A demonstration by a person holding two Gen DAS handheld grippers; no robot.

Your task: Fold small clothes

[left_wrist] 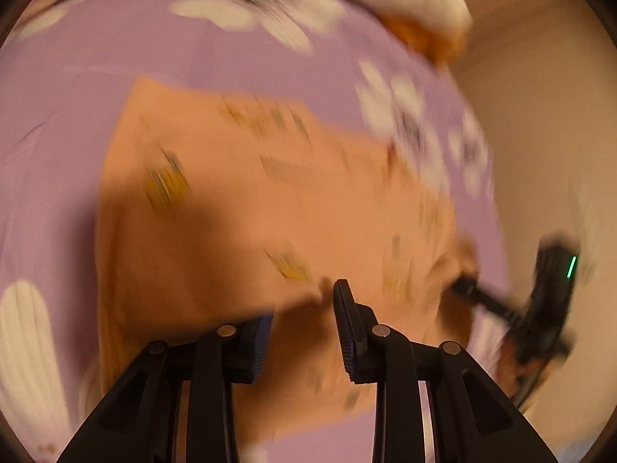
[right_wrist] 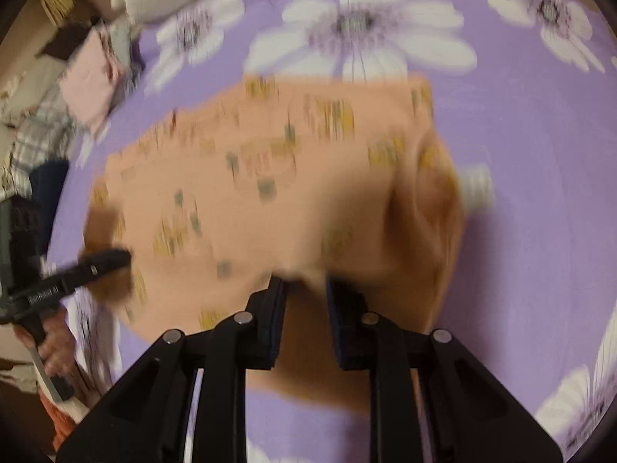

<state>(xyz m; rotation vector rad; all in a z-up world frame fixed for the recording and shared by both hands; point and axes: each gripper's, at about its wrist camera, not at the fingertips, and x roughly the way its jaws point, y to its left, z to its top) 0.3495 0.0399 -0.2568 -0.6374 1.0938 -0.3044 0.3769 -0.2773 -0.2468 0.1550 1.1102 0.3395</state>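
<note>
Peach garment (left_wrist: 270, 208), printed with small yellow and grey motifs, lies spread on your purple flowered bedsheet (left_wrist: 77, 123), and both views are blurred by motion. In the left wrist view, your left gripper (left_wrist: 302, 308) has its jaws apart over the garment's near edge, with cloth showing in the gap; the blur hides whether the pads press on it. Off by the sheet's right edge, the right gripper (left_wrist: 466, 285) reaches the garment's corner. In the right wrist view, the garment (right_wrist: 250, 193) fills the middle of the sheet (right_wrist: 540, 154), its right side rolled into a soft fold. Your right gripper (right_wrist: 304, 289) has its jaws narrowly apart with a bunched bit of hem between them; I cannot tell if they clamp it. The left gripper (right_wrist: 115, 256) touches the far left corner. This cloth looks light, limp and likely to sag, so take it by hems and corners, not mid-panel.
</note>
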